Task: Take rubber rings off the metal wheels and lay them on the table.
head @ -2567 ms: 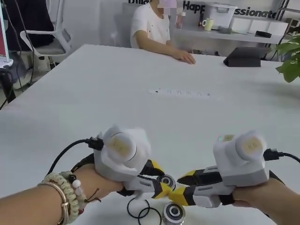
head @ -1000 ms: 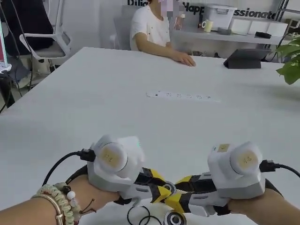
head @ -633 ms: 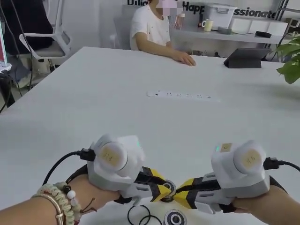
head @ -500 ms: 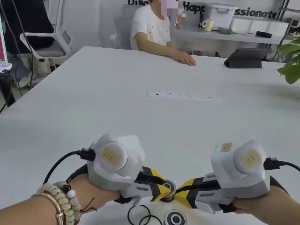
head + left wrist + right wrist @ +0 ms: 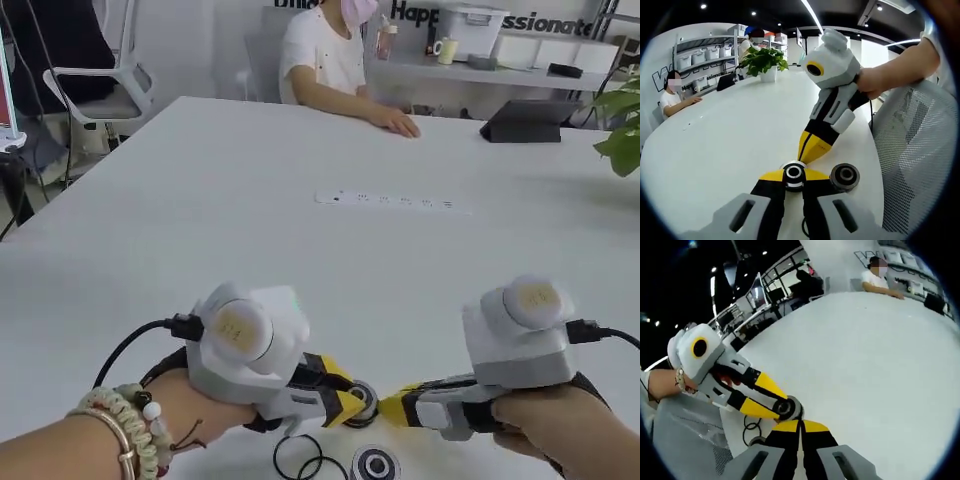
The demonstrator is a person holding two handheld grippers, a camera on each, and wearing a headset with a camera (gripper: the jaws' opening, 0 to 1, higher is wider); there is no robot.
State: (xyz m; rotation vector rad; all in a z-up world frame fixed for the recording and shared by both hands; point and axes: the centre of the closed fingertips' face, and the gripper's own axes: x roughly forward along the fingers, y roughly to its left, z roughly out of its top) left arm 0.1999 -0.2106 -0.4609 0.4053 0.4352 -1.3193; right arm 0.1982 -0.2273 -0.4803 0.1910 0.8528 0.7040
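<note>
I have the left gripper (image 5: pixel 352 402) clamped on a metal wheel (image 5: pixel 793 173), held just above the white table (image 5: pixel 300 230) near its front edge. My right gripper (image 5: pixel 800 424) has its jaws pressed together with the tips touching that wheel's rim, though I cannot tell whether they pinch a ring there. A second wheel (image 5: pixel 375 465) lies flat on the table just below the grippers, and two loose black rubber rings (image 5: pixel 308 460) lie overlapping just beside it.

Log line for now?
left tool: shut on wheel | right tool: shut, tip at wheel | table: second wheel, loose rings
</note>
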